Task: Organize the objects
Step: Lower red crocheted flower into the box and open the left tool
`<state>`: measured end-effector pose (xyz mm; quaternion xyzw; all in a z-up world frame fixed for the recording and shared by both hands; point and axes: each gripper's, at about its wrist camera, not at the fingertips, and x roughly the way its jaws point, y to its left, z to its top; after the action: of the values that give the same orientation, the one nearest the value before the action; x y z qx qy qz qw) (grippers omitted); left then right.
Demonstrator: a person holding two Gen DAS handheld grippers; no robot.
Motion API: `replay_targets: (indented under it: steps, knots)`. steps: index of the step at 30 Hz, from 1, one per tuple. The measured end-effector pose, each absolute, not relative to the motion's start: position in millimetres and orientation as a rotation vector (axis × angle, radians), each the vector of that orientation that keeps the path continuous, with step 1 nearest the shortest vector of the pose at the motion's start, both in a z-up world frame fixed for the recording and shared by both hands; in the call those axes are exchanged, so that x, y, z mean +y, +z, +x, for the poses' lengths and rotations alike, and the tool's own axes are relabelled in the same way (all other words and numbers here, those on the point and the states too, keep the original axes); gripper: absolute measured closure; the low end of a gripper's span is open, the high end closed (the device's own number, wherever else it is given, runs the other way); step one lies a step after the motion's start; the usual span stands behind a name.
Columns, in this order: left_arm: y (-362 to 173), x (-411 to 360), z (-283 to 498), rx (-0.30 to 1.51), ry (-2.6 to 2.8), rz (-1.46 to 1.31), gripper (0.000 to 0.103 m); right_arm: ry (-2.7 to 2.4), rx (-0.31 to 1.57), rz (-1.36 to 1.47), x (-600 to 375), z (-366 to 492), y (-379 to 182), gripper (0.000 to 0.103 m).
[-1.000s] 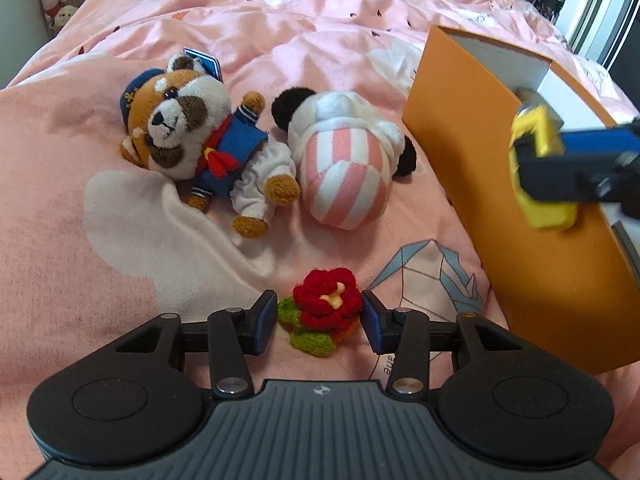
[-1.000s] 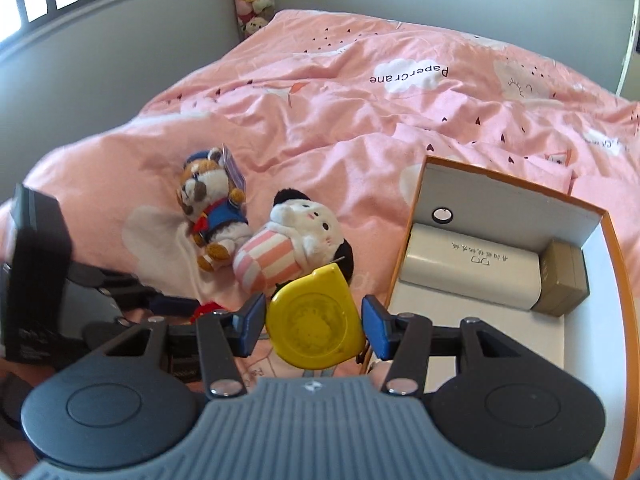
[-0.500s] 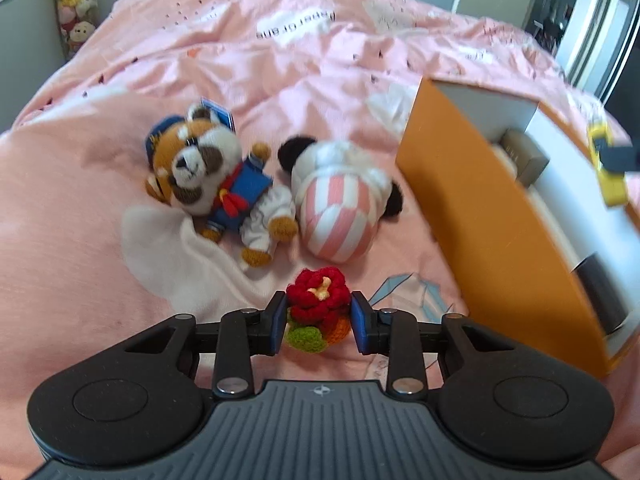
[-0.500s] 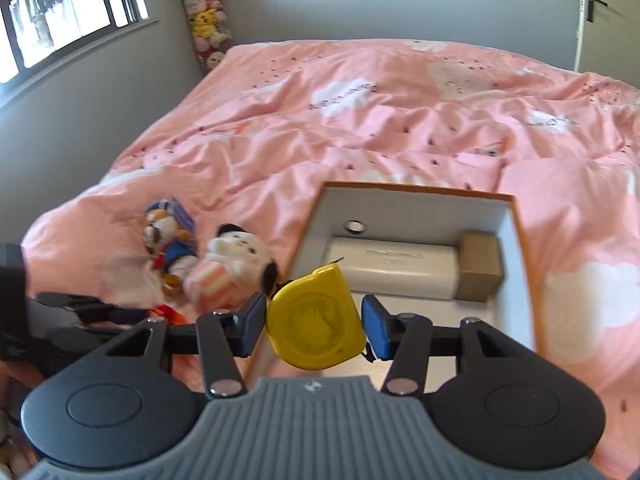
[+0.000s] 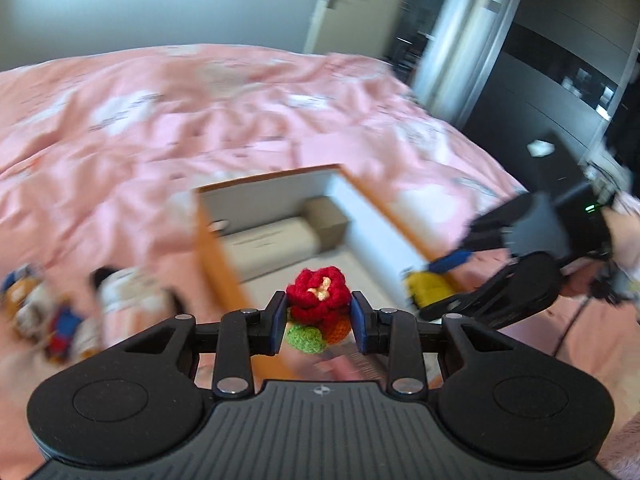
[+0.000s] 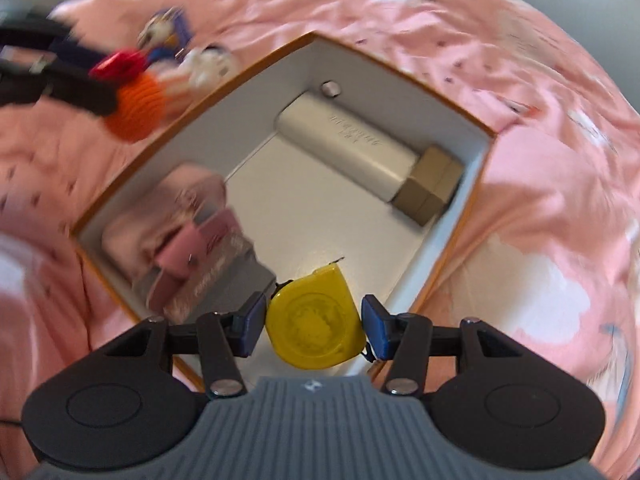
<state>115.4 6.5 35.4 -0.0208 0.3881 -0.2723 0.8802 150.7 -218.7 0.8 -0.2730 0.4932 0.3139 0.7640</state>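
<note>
Right tool (image 6: 314, 330) clamped on yellow tape measure (image 6: 314, 330), poised over near corner of orange box (image 6: 476, 124). Left tool (image 5: 319, 320) clamped on crochet flower (image 5: 320, 300), jaws having just closed on it, at box's near rim. Advise lowering each to bare floor before release, one at a time. Box holds pink pouch (image 6: 180, 220) nearest; cream case (image 6: 352, 144), brown block (image 6: 434, 184), small round item beyond.

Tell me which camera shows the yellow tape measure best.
The right wrist view. The yellow tape measure sits close and sharp there, its round face fully visible, clamped in the right claw above the orange box. The left wrist view shows the tape measure only as a small, blurred yellow patch at the box's far edge.
</note>
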Motion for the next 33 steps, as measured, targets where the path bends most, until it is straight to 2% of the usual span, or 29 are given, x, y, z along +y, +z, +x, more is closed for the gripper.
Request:
replay_targets:
  steps: [10,22,33]
  knots:
    - [16,-50,149,0.888,-0.663,0.039,0.066,0.94,1.259,-0.943,-193,171,-45,0.049]
    - [-7,-52,171,0.977,-0.671,0.015,0.066,1.069,1.483,-0.871,-196,196,-81,0.048]
    - [-15,-61,176,1.019,-0.695,0.014,0.066,1.066,1.489,-0.859,-205,195,-84,0.048]
